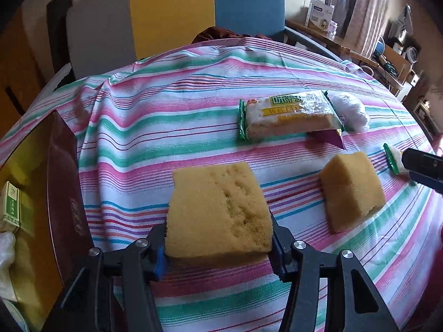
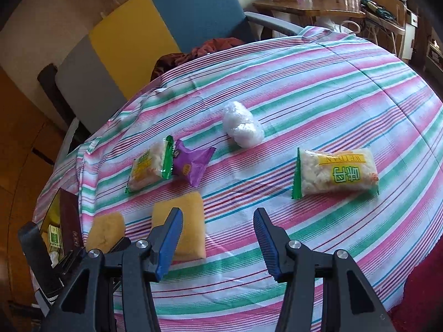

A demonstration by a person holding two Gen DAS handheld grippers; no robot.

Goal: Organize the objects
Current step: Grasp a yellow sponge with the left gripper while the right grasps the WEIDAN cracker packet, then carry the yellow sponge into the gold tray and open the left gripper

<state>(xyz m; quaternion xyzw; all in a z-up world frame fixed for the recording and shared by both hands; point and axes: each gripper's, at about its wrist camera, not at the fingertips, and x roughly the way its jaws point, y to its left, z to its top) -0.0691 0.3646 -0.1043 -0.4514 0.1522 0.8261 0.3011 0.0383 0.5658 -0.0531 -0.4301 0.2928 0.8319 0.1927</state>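
My left gripper (image 1: 220, 246) is shut on a yellow sponge (image 1: 218, 207) just above the striped tablecloth (image 1: 166, 127); the held sponge also shows in the right wrist view (image 2: 106, 229). A second yellow sponge (image 1: 351, 188) (image 2: 184, 221) lies to its right. A green-edged snack pack (image 1: 288, 116) (image 2: 148, 167) rests partly on a purple packet (image 1: 331, 138) (image 2: 192, 166). A white crumpled wad (image 1: 351, 112) (image 2: 243, 124) lies beyond. My right gripper (image 2: 218, 238) is open and empty over the cloth, with another green snack pack (image 2: 336, 174) ahead to its right.
A dark red box (image 1: 63, 182) with a yellow inside stands at the table's left edge and holds a small green carton (image 1: 11, 207). Chairs with grey, yellow and blue backs (image 1: 171, 11) stand behind the table. A wooden desk (image 2: 307, 8) with clutter is at far right.
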